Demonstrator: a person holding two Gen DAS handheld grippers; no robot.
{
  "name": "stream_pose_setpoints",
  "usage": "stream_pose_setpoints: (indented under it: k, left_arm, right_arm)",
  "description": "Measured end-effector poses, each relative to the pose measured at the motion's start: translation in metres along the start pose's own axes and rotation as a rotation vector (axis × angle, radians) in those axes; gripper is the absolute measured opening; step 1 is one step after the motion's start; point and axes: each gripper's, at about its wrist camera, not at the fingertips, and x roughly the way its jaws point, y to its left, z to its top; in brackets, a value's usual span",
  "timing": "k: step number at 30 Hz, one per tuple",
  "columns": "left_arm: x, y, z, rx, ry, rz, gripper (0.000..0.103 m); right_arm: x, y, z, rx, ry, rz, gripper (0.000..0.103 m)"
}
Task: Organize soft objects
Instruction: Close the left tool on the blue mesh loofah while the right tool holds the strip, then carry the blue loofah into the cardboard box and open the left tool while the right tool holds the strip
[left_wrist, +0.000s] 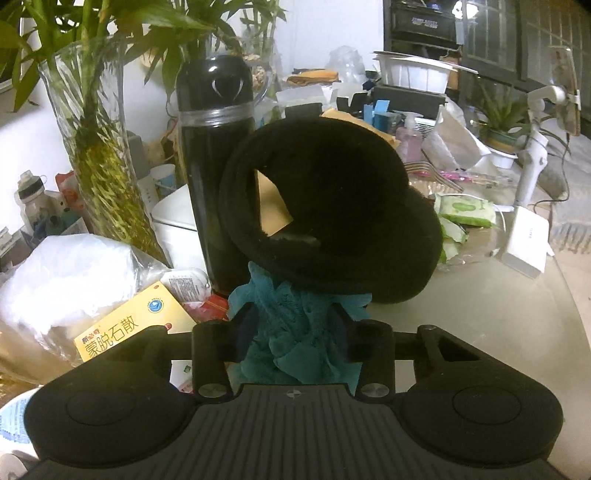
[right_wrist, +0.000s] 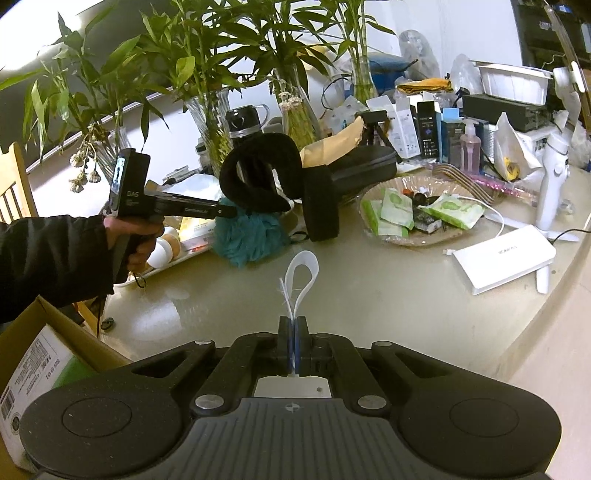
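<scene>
Currently, a teal mesh bath sponge (left_wrist: 295, 332) is pinched between the fingers of the left gripper (left_wrist: 293, 325) — the pads are pressed into its ruffles. It rests on the pale glossy tabletop (right_wrist: 369, 288), just in front of black fuzzy earmuffs (left_wrist: 332, 206) leaning against a tall black bottle (left_wrist: 214, 166). A thin white looped ribbon (right_wrist: 301, 280) is clamped upright between the pressed-together fingers of the right gripper (right_wrist: 293, 332), well apart from the sponge.
</scene>
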Motion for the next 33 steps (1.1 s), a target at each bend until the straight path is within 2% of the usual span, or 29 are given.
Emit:
stream_pose_setpoints:
  k: [4,6,9,19,33]
  left_arm:
    - [0.005,0.002,0.001,-0.012,0.0,0.005,0.034]
    - [0.006,0.003,0.001,-0.02,0.001,0.008,0.02]
    - [0.007,0.004,0.002,-0.026,0.01,0.01,0.01]
    - [0.001,0.002,0.004,-0.019,0.056,0.026,0.007]
    - [-0.025,0.008,0.0,-0.063,0.064,0.003,0.006]
  right_arm:
    - [0.0,-0.002,-0.001,0.001,0.001,0.0,0.004]
    - [0.0,-0.002,-0.002,0.002,0.002,0.0,0.004]
    - [0.0,-0.003,-0.003,0.005,0.002,-0.001,0.004]
    - [-0.001,-0.005,-0.004,0.008,-0.002,-0.002,0.004]
    - [-0.013,0.001,-0.002,0.01,-0.024,0.001,0.004]
